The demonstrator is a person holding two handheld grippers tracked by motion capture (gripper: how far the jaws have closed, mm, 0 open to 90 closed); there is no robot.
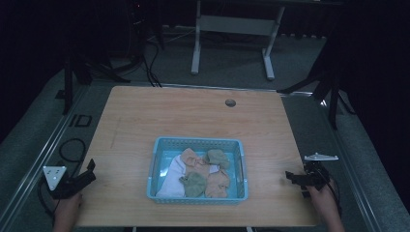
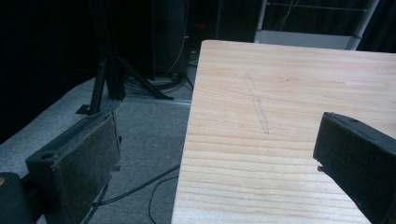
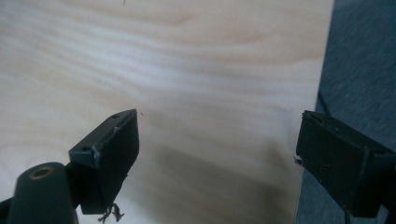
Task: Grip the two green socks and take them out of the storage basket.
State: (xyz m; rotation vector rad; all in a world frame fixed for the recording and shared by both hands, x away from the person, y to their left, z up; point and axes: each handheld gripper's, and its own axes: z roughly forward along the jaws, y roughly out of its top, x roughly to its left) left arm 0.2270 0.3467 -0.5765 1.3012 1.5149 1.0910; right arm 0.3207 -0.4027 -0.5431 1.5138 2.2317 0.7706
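Note:
A light blue plastic basket point(image 1: 197, 142) sits on the near middle of the wooden table point(image 1: 193, 116). It holds small cloth pieces: a white one point(image 1: 170, 181), two green ones point(image 1: 193, 184) and peach ones point(image 1: 218, 180). My left gripper point(image 1: 90, 172) rests at the table's near left edge, open, with nothing between its jaws. From the left gripper view, the left gripper point(image 2: 217, 142) straddles the table's left edge. My right gripper point(image 1: 290, 177) lies at the near right edge, open and empty. Bare wood lies under the right gripper point(image 3: 217, 135) in its own view.
A round grommet hole point(image 1: 230, 103) sits near the table's far edge. Beyond the table stands a white desk frame point(image 1: 232, 34). Black stand legs point(image 1: 319, 82) and cables point(image 1: 72, 150) lie on the grey carpet at both sides.

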